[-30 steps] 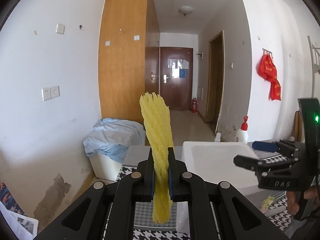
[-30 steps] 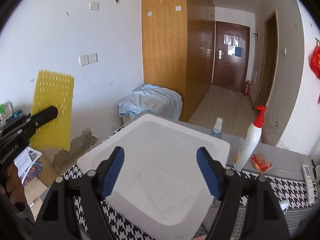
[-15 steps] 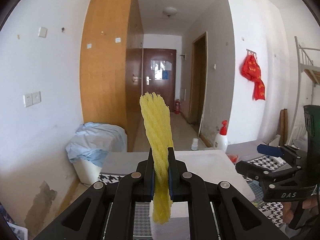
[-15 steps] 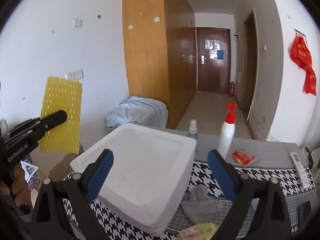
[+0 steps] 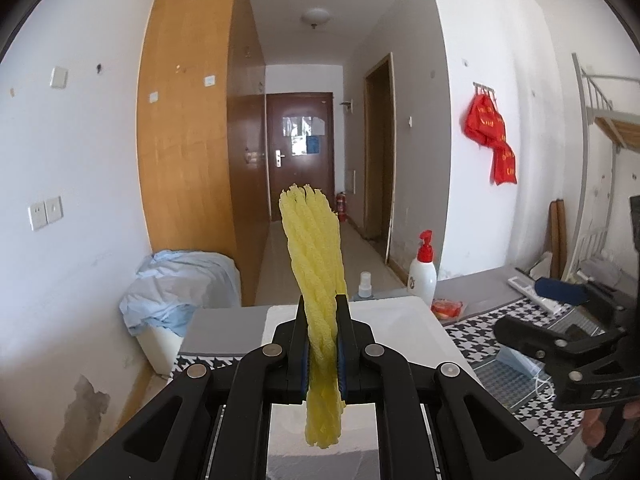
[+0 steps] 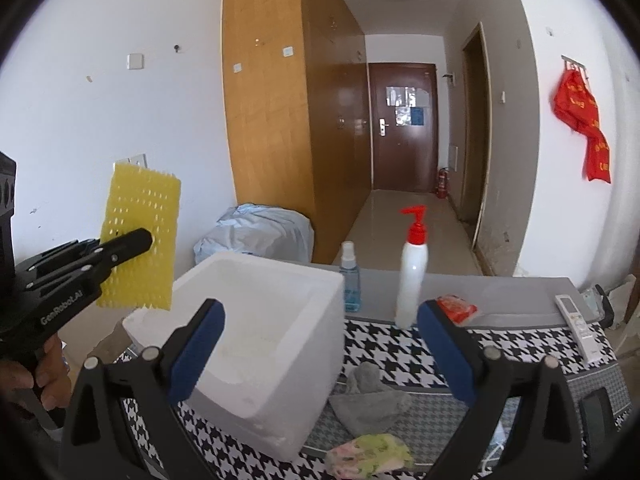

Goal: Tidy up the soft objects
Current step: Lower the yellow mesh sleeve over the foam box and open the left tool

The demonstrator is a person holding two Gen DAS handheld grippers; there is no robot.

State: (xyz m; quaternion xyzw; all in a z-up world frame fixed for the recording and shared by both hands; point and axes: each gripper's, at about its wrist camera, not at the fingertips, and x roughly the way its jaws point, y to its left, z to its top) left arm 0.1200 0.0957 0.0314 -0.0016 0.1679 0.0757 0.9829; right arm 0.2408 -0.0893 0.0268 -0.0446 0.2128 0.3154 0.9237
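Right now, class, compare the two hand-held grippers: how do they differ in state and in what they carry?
The left hand-held gripper is shut on a yellow foam net, held upright above the white foam box; the right hand-held gripper carries nothing. The left one's jaws are pressed together; the right one's stand wide apart, framing the box and a grey cloth. Both are black with blue pads.

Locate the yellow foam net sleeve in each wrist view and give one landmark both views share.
Left wrist view: the yellow foam net sleeve stands edge-on at centre, clamped in the left gripper.
Right wrist view: it shows flat at left, in that gripper, beside the white foam box.
Shared landmark: the red-pump white bottle.
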